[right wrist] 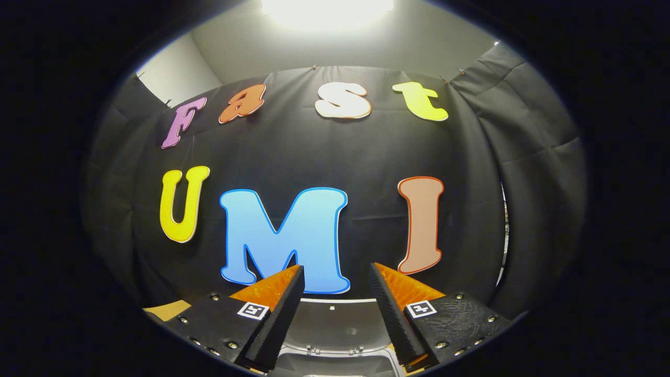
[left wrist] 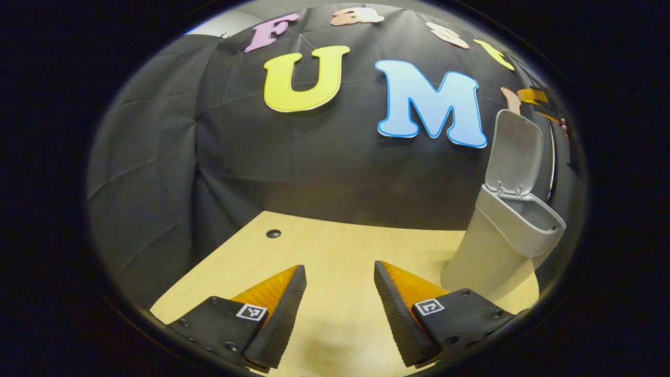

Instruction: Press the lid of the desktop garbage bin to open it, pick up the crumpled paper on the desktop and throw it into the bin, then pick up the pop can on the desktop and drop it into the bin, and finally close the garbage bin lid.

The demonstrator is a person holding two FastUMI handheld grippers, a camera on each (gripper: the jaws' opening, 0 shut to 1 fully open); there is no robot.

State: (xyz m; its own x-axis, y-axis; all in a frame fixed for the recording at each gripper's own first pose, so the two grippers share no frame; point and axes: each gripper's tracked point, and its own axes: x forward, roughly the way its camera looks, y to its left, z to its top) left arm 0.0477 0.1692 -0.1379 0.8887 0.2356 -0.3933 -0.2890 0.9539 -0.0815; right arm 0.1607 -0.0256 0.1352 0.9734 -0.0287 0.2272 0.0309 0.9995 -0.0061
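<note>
Standing at the right of the left gripper view, the bin rests on the pale wooden table close to the black cloth wall, its lid swung up and upright above the open mouth. The left gripper hovers over bare tabletop to the left of the bin, its jaws wide apart with nothing between them. A small dark hole sits in the table near the wall.

In the right gripper view, the right gripper hangs above the bin, jaws apart and empty; the raised lid shows between and beyond the fingers, with its hinges just below. A corner of table shows at lower left.
</note>
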